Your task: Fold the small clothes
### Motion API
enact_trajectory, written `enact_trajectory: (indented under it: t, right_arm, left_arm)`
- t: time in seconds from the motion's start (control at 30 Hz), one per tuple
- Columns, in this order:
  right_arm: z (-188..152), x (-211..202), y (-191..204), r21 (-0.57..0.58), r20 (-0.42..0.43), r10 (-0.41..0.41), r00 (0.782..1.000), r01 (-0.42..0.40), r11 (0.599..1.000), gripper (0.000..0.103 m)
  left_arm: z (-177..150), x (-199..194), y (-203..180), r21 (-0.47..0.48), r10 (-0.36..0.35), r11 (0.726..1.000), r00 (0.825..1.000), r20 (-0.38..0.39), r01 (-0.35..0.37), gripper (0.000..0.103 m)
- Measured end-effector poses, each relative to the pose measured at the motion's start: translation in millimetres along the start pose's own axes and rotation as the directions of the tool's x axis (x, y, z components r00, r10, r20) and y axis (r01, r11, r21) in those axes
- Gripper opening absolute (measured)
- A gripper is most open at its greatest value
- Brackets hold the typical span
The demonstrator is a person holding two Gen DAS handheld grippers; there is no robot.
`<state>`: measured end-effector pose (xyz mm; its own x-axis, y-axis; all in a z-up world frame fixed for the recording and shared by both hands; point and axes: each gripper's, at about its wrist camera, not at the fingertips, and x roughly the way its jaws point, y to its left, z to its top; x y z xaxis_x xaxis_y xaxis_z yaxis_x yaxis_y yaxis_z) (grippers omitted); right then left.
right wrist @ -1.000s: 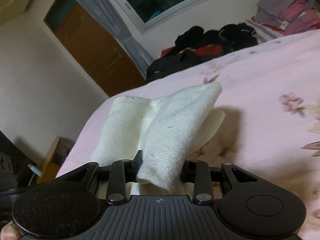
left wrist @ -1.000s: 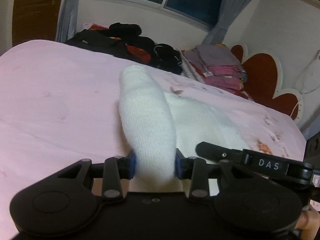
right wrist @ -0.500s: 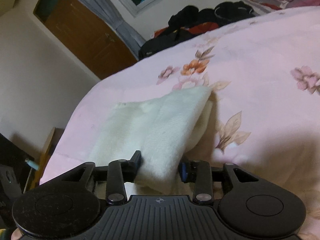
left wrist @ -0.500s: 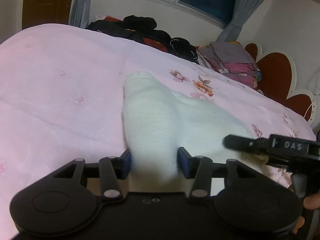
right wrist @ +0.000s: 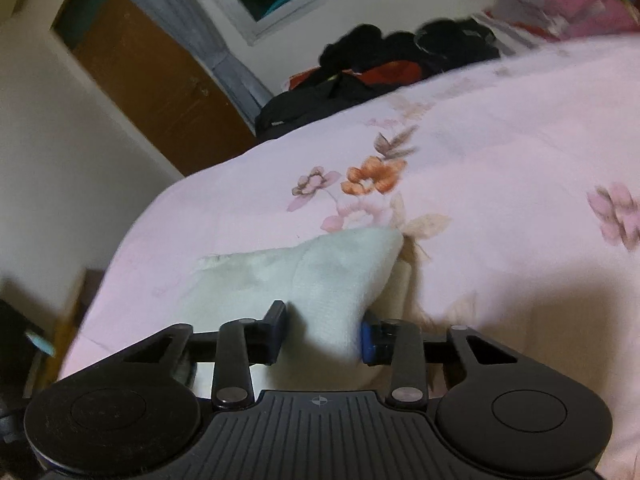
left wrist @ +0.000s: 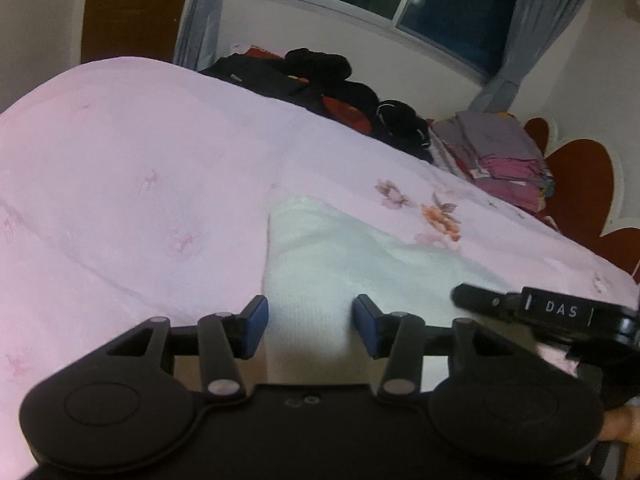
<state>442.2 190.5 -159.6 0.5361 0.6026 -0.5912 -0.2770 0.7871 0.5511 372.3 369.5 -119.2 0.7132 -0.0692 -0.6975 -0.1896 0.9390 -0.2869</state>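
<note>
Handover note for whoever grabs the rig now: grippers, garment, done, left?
Left gripper: jaws apart, white knitted garment between them, pads not pressing.
Right gripper: jaws closing around the garment's other near part.
Garment: lying on the pink floral bedspread, one layer folded over.
Done: first fold laid down.
Left: release, flatten, probably fold again; folded stack of clothes sits by the headboard.

One white garment, two grippers, one bed.

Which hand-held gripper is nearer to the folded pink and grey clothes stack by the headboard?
Right. The right hand-held gripper reaches in on the side toward the folded stack; the left hand-held gripper sits farther away, with the white garment between its pads.
</note>
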Motion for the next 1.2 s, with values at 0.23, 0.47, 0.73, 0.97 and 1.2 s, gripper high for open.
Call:
enact_trajectory:
  t: [0.23,0.47,0.73,0.97,1.2]
  right_arm:
    - [-6,17,0,-0.113,0.002,-0.102,0.995,0.102,0.988,0.026]
    - [-18,-42,6,-0.08,0.032,-0.052,0.998,0.054,0.995,0.027]
    - [-69,-87,13,-0.019,-0.037,0.011,0.999,-0.012,1.0,0.043]
    - [-118,-96,9,-0.014,-0.105,-0.085,0.991,0.084,0.996,0.023]
    - [-134,-110,18,-0.061,-0.084,-0.165,0.983,0.16,0.985,0.021]
  left_arm:
    - [-4,-3,-5,0.011,0.021,1.0,1.0,0.003,-0.021,0.05]
    - [-22,-47,3,0.034,0.017,0.999,0.999,0.028,-0.018,0.048]
    - [-63,-78,13,0.029,-0.013,0.999,0.999,-0.043,0.014,0.048]
    - [-90,-76,12,0.046,-0.033,0.998,0.994,-0.107,0.038,0.05]
    - [-97,-80,4,0.08,-0.01,0.997,0.993,-0.12,0.019,0.049]
